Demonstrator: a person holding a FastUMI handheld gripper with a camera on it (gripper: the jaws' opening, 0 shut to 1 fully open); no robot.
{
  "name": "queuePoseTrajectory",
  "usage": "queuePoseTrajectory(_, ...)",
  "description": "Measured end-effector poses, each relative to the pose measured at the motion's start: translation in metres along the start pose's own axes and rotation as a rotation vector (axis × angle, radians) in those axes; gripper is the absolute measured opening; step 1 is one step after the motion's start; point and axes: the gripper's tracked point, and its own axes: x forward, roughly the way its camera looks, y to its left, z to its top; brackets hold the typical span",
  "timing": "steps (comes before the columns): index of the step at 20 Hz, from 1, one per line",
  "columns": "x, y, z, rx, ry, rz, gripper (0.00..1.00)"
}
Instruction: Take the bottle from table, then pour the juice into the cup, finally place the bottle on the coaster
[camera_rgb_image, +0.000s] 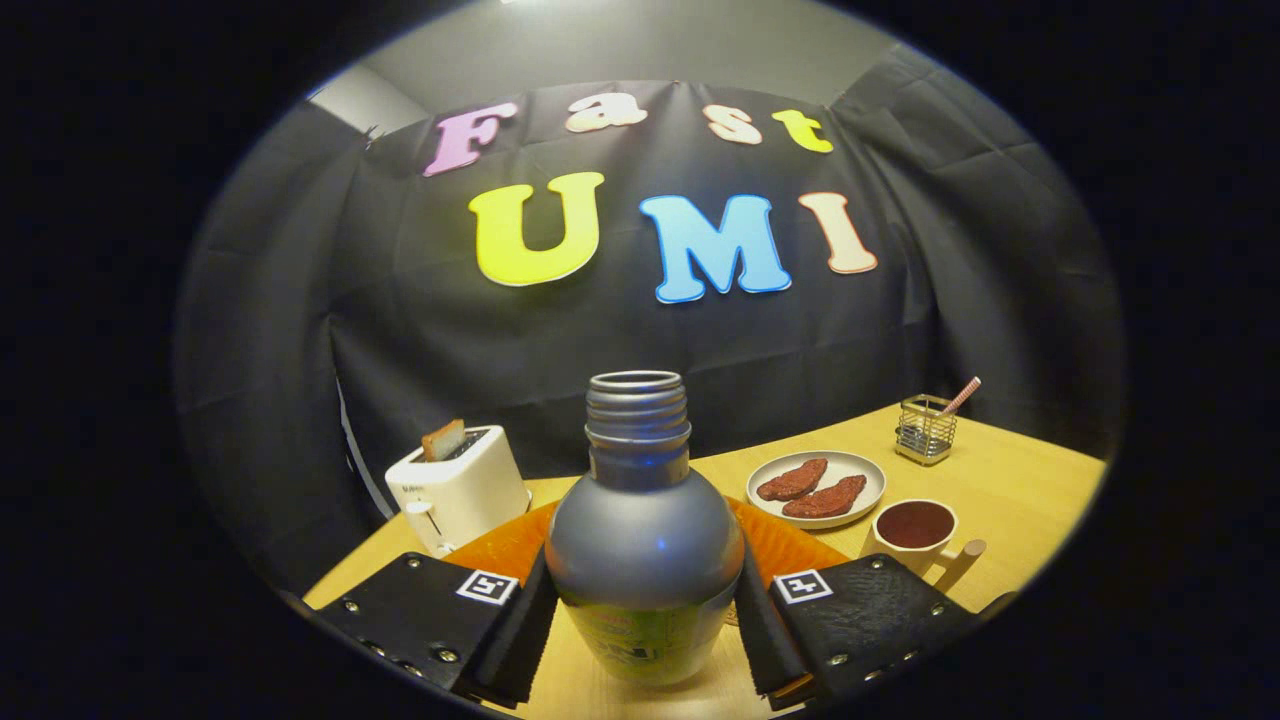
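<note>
**Gripper clamped on the uncapped bottle**

Both fingers of the gripper (645, 610) press on the upright, open-necked bottle (643, 540) between them. Just beyond it lies the orange coaster (790, 545). Ahead to the right stands the cup (915, 532) of dark juice, with a plate (868, 470) of meat slices behind and a toaster (458, 487) ahead left.

We see a black cloth wall (420, 330), creased and draped in folds, closing off the booth behind a pale wooden table (1010, 480). Above the cloth we make out a plain grey wall (640, 45) under soft, dim light. Where the cloth meets the tabletop, the wood's far edge runs up and away to one side.
</note>
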Motion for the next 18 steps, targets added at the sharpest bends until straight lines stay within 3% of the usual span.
queuePoseTrajectory(4,0.008,-0.020,0.026,0.220,-0.015,-0.031,0.78)
queuePoseTrajectory(8,0.012,-0.044,0.028,0.346,-0.003,-0.091,0.78)
queuePoseTrajectory(18,0.034,-0.062,0.014,0.792,0.035,-0.048,0.78)
